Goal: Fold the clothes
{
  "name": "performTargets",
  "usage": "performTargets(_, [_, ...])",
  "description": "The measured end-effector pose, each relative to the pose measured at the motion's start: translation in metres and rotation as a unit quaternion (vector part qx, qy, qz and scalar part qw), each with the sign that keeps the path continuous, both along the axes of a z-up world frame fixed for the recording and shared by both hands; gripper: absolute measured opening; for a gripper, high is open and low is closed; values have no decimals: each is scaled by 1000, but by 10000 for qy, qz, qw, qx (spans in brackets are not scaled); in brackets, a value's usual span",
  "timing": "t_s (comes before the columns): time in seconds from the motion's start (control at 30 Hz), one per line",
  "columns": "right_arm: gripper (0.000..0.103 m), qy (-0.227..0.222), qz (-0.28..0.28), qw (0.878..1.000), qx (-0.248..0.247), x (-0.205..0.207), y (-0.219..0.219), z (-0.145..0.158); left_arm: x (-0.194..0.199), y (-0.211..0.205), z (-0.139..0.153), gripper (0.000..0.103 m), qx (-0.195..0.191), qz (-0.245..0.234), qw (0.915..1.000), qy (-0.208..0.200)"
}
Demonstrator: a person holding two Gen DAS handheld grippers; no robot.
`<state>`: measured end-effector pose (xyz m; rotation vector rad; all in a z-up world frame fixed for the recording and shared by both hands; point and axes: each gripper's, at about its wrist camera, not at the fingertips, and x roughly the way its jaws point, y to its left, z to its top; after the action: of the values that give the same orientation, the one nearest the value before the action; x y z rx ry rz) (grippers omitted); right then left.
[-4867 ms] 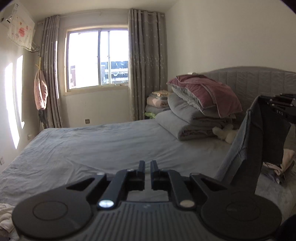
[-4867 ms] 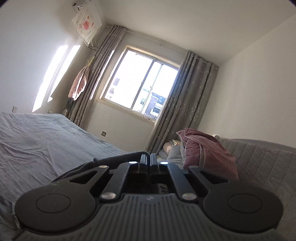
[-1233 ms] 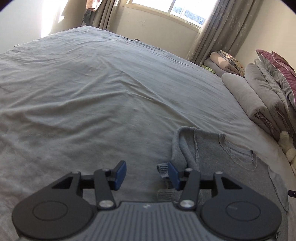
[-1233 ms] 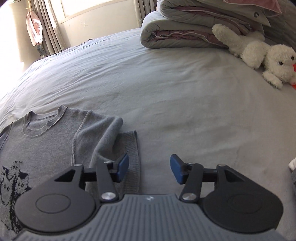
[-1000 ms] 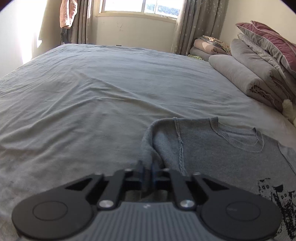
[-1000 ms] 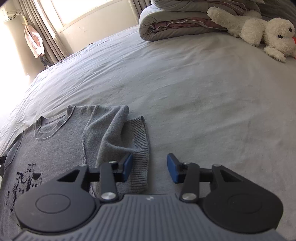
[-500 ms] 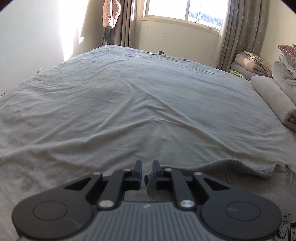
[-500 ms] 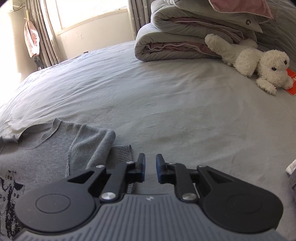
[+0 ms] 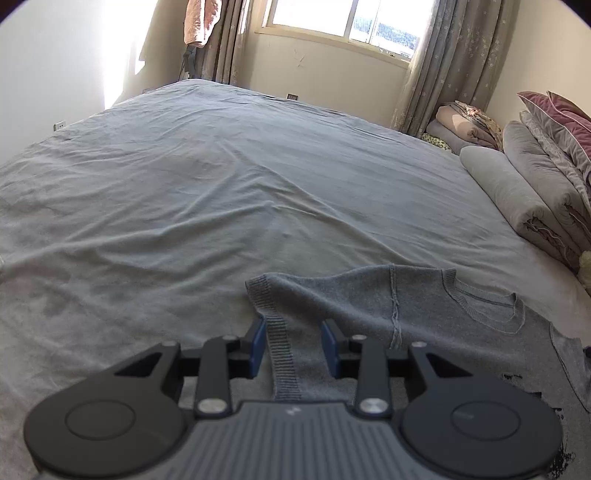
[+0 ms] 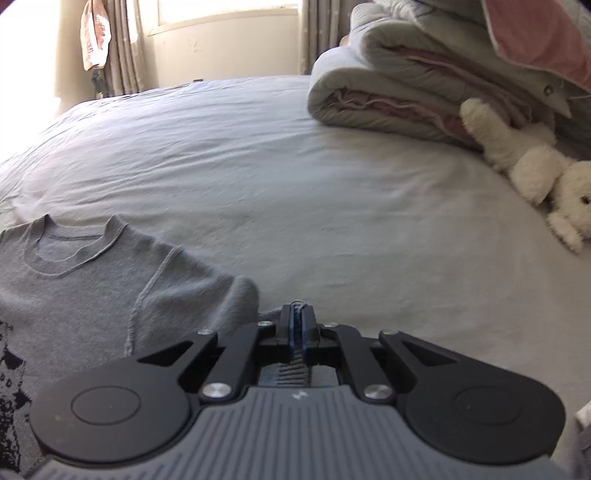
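A grey knit sweater (image 9: pixel 424 306) with a dark print lies face up on the grey bed sheet (image 9: pixel 221 203). Its one sleeve stretches out toward my left gripper (image 9: pixel 293 343), and the ribbed cuff (image 9: pixel 280 354) lies loose between the blue pads. Those jaws are opening and do not press on the cloth. In the right wrist view the sweater (image 10: pixel 92 288) lies at the left, collar toward the window. My right gripper (image 10: pixel 297 314) is shut on the other sleeve's ribbed cuff (image 10: pixel 291 373), which shows under the fingers.
Folded quilts (image 10: pixel 406 92) are stacked at the head of the bed, also seen as quilts (image 9: pixel 517 192) at the right. A white plush toy (image 10: pixel 535 170) lies beside them. A pink garment (image 9: pixel 199 22) hangs by the curtains.
My left gripper drew its sleeve out sideways, then opened and let the cuff drop. My right gripper, open a second ago, closed on the other sleeve's cuff.
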<state>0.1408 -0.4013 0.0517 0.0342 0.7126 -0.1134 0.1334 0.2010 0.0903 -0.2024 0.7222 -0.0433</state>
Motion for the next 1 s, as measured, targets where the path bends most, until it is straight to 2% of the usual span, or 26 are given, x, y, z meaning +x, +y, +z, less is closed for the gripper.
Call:
performTargets(0.03, [4, -129, -237, 9995, -147, -4, -6, 7, -3, 0, 0, 35, -36, 15, 10000, 15])
performTargets(0.1, [4, -234, -462, 9987, -28, -8, -18, 11, -10, 0, -1, 37, -107, 48, 9999, 48])
performTargets(0.23, [4, 2, -842, 9962, -200, -4, -19, -7, -14, 1, -13, 37, -255, 204, 9991, 267])
performTargets(0.3, [10, 243, -910, 9955, -26, 1, -18, -21, -17, 1, -17, 41, -378, 245, 9983, 362])
performTargets(0.4, [22, 164, -1100, 9938, 98, -11, -17, -22, -28, 1, -15, 52, -426, 206, 9979, 440])
performTargets(0.47, [48, 52, -1199, 9920, 402, -27, -19, -13, -41, 2, -11, 62, -530, 103, 9976, 442])
performTargets(0.57, [56, -83, -1234, 9863, 1089, -57, -23, -2, -64, 2, -6, 63, -595, -44, 9972, 451])
performTargets(0.63, [58, 79, -1105, 9769, 1827, -72, -23, -8, -78, 4, -8, 64, -673, -34, 9964, 521])
performTargets(0.7, [58, 250, -911, 9774, 1893, -75, -12, -19, -91, 6, -11, 64, -799, 17, 9947, 641])
performTargets(0.73, [55, 335, -814, 9774, 1921, -76, -6, -25, -96, 6, -12, 64, -865, 43, 9937, 712])
performTargets(0.77, [27, 419, -721, 9845, 1543, -74, 3, -23, -102, 6, -12, 64, -924, 54, 9927, 773])
performTargets(0.8, [7, 361, -779, 9831, 1618, -73, 3, -14, -108, 6, -10, 64, -936, 38, 9926, 769])
performTargets(0.93, [5, -51, -1196, 9723, 2007, -79, -3, 28, -133, 5, 3, 64, -826, -53, 9945, 642])
performTargets(0.97, [5, -45, -1359, 9731, 1860, -81, -1, 35, -137, 5, 4, 64, -856, -41, 9942, 655])
performTargets(1.0, [16, 59, -1495, 9773, 1503, -82, 4, 40, -141, 5, 3, 64, -913, -38, 9933, 703])
